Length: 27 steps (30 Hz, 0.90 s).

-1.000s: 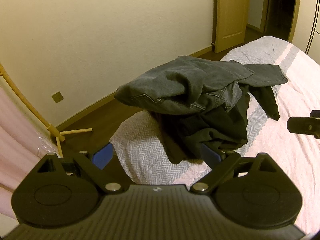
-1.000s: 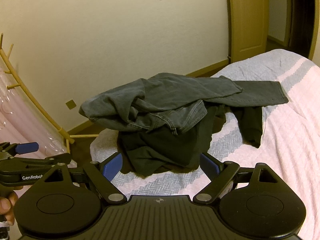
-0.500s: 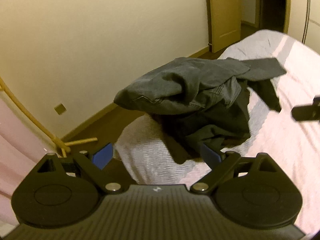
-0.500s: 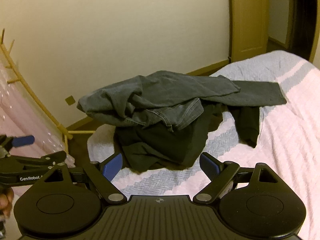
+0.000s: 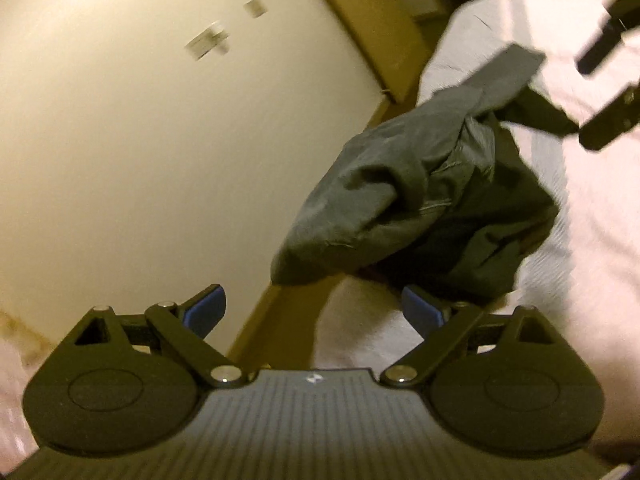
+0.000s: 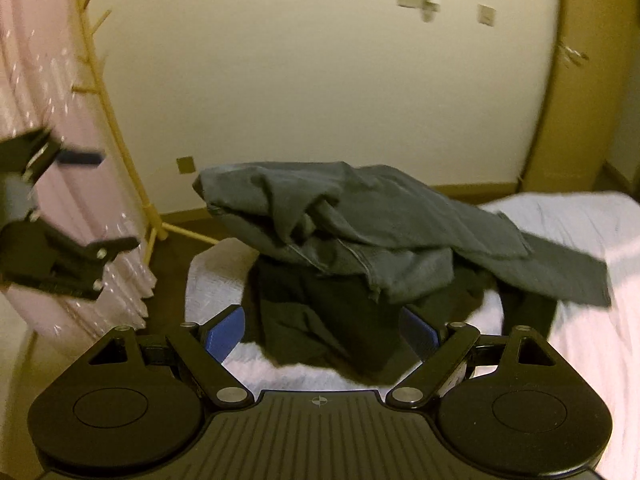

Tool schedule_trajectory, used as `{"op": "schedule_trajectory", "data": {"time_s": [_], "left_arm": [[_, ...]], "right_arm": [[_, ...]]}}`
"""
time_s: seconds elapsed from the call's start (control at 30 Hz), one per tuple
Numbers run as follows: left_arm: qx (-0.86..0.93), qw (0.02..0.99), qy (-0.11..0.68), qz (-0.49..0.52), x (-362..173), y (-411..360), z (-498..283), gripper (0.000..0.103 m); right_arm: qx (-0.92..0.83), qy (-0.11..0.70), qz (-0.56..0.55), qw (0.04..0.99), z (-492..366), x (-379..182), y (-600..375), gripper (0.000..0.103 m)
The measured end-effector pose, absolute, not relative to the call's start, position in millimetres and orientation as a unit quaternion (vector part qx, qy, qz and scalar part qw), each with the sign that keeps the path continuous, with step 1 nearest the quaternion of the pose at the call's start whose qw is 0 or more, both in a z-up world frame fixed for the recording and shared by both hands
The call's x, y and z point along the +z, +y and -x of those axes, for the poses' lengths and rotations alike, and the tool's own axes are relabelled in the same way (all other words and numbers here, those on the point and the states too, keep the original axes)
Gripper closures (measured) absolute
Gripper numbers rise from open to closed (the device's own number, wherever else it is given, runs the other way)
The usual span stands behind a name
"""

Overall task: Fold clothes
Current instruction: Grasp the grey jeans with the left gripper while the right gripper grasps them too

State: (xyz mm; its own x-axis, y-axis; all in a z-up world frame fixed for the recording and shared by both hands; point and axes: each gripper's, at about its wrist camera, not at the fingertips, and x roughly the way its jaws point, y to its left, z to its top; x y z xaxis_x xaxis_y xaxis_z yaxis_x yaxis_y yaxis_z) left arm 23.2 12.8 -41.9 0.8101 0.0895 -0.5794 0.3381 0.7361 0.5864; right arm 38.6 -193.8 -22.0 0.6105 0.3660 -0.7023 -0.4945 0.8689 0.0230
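grey jeans (image 6: pixel 360 224) crumpled atop black garment (image 6: pixel 320 320)

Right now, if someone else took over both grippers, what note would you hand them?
Left gripper: open, empty, tilted, short of the pile.
Right gripper: open, empty, facing the pile.
Clothes: grey jeans lie crumpled on top of a black garment, heaped at the corner of the bed.
Done: nothing folded.
Left: lift the jeans off, spread them flat, fold; then the black garment.
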Motion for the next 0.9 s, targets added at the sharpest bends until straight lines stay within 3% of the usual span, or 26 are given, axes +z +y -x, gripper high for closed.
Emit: {"op": "schedule_trajectory", "data": {"time_s": [0.23, 0.33, 0.53, 0.6, 0.63, 0.67, 0.73, 0.9], "left_arm": [[-0.197, 0.827, 0.258, -0.460, -93, 35, -101, 0.010], [-0.272, 0.791, 0.235, -0.495, -116, 43, -122, 0.015], [-0.339, 0.775, 0.231, -0.480, -126, 56, -150, 0.059], [-0.351, 0.782, 0.239, -0.456, -124, 57, -156, 0.079], [-0.354, 0.787, 0.241, -0.443, -120, 59, -157, 0.082], [-0.358, 0.792, 0.243, -0.431, -116, 60, -158, 0.090], [-0.362, 0.806, 0.230, -0.408, -99, 61, -158, 0.093], [-0.377, 0.838, 0.160, -0.362, -35, 44, -144, 0.096]], "right_arm": [[0.269, 0.353, 0.196, 0.875, -102, -58, -134, 0.016], [0.272, 0.354, 0.251, 0.859, -132, -81, -105, 0.016], [0.304, 0.337, 0.352, 0.818, -177, -135, -62, 0.016], [0.307, 0.342, 0.352, 0.816, -188, -143, -59, 0.016], [0.304, 0.351, 0.340, 0.818, -193, -143, -60, 0.017], [0.301, 0.363, 0.314, 0.824, -198, -139, -65, 0.038], [0.288, 0.375, 0.276, 0.837, -204, -126, -78, 0.058], [0.234, 0.335, 0.207, 0.889, -193, -72, -130, 0.077]]}}
